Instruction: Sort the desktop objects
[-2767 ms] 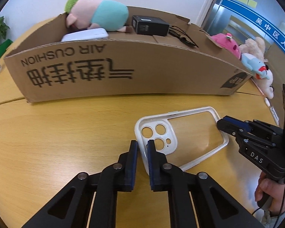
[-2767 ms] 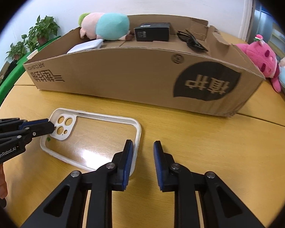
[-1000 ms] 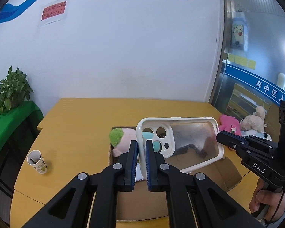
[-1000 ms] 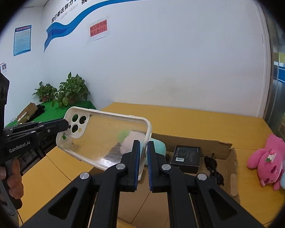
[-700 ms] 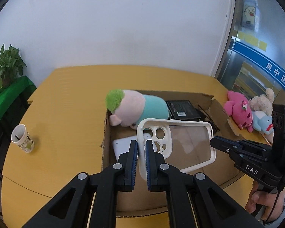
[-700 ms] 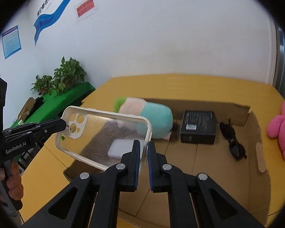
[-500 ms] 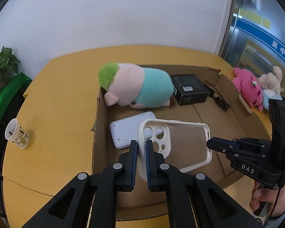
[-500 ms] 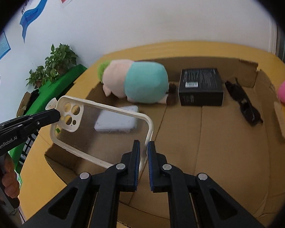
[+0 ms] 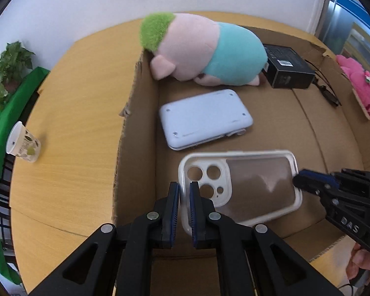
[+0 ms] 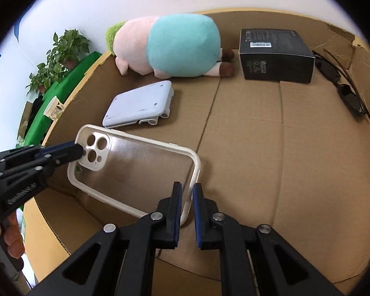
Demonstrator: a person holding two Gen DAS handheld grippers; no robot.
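1. A clear phone case [image 9: 239,187] with a white rim is held over the floor of the cardboard box [image 10: 296,172], at the box's near left corner; whether it touches the floor cannot be told.
2. The left gripper [image 9: 184,197] is closed on the camera-hole end of the case, its jaws narrowed to the thickness of the rim.
3. The right gripper [image 10: 187,197] is clamped on the opposite short end of the case, its jaws likewise almost together with only the rim between them.
4. In the right wrist view, a pale blue flat device [image 10: 139,104] lies in the box at about 11 o'clock from the case, just beyond it.
5. A plush pig [image 10: 170,46] with a green top and teal shirt lies along the far wall at 12 o'clock, a black box [image 10: 276,56] rests at 1 o'clock, and dark sunglasses [image 10: 342,86] lie at 2 o'clock near the right wall.
6. These four things are judged to be sorted already, and the case is judged to be nearly placed, with only lowering and release left.
7. In the left wrist view, pink plush toys [image 9: 357,79] are seen outside the box at 2 o'clock and a paper cup [image 9: 22,143] stands on the counter [image 9: 74,128] at 9 o'clock; these may remain to be sorted, though that cannot be confirmed.
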